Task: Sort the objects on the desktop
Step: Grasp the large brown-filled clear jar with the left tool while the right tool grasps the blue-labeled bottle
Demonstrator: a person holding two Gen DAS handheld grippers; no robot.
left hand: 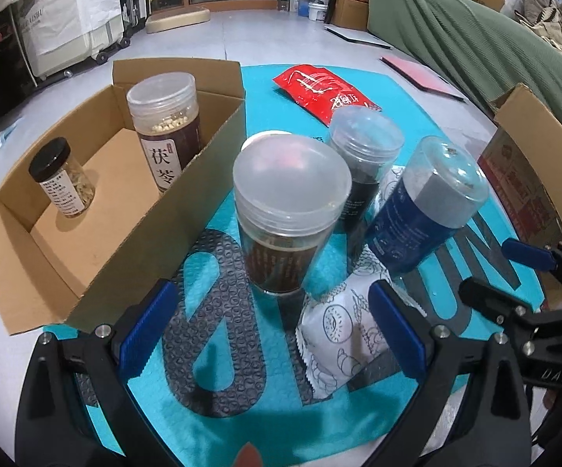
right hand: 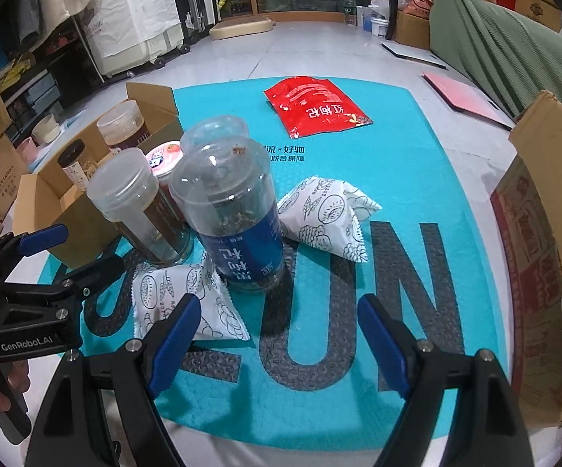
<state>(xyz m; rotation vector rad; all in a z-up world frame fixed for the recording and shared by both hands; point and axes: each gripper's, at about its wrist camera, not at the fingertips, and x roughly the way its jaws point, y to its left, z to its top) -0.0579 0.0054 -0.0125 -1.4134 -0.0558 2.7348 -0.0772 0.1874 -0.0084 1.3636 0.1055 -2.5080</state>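
On a teal mat [left hand: 242, 401] stand a brown-label jar [left hand: 287, 214], a dark jar [left hand: 362, 163] and a blue-label jar [left hand: 421, 210], also in the right wrist view [right hand: 242, 225]. White snack packets [left hand: 339, 334] [right hand: 327, 218] lie beside them; a red pouch [left hand: 324, 91] [right hand: 316, 107] lies farther back. My left gripper [left hand: 273, 327] is open, just short of the brown-label jar. My right gripper [right hand: 281, 338] is open, just short of the blue-label jar. Both are empty.
An open cardboard box [left hand: 98, 233] on the left holds a tall jar [left hand: 166, 124] and a small black-lid jar [left hand: 63, 179]. Another cardboard box [right hand: 541, 253] stands at the right. A green cloth [left hand: 475, 39] and floor clutter lie behind.
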